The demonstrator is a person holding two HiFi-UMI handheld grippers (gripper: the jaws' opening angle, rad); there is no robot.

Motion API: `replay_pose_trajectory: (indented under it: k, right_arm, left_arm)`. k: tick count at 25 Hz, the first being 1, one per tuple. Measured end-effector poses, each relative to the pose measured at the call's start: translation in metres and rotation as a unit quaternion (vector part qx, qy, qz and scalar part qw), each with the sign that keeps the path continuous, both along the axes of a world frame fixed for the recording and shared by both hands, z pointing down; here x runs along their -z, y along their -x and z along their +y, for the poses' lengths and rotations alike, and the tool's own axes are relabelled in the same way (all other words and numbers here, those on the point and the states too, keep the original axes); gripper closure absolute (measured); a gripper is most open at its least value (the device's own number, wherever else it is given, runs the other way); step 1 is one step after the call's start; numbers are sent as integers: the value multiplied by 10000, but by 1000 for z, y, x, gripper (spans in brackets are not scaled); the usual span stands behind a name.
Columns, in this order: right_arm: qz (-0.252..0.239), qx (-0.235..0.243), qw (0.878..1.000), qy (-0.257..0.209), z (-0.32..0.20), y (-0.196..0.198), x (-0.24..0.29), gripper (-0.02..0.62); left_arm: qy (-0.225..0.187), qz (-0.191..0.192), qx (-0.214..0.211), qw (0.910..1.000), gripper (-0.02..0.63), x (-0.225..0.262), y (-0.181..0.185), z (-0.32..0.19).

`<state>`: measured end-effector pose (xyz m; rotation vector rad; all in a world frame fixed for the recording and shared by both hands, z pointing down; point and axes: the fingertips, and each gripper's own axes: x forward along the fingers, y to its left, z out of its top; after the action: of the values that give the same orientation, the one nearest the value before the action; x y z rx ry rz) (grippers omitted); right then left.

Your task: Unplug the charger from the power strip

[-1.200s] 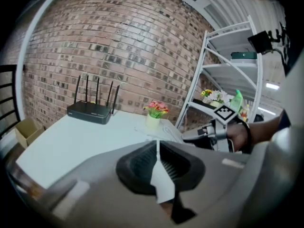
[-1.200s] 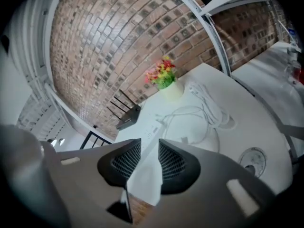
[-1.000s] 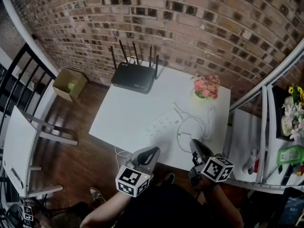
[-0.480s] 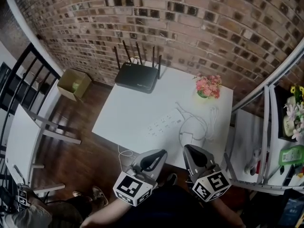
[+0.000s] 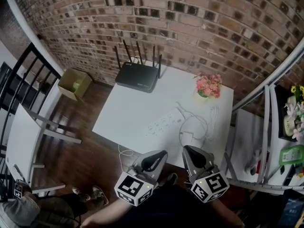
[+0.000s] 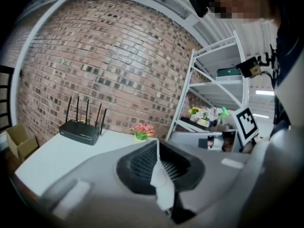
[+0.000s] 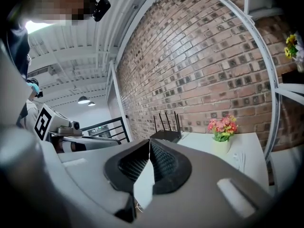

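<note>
White power strip [image 5: 164, 123] | on table [image 5: 122, 114] | print too small to read

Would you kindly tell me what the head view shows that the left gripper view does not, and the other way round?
Only the head view shows the power strip and the white charger lying on the table.

Only the left gripper view shows the left gripper from behind, its jaws closed together with nothing between them.

Both show the router, the pink flowers, the cardboard box and the brick wall.
</note>
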<state>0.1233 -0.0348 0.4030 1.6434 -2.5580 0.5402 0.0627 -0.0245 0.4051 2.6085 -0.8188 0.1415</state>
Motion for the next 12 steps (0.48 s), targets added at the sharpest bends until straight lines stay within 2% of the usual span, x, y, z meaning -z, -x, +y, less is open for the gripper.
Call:
replay_pose_trajectory:
  k: [12]
  right_arm:
    - [-22,-36,10000,70,0,3,-2,583]
  left_arm:
    - [-17,38,-66,10000,589,-3,2,-1]
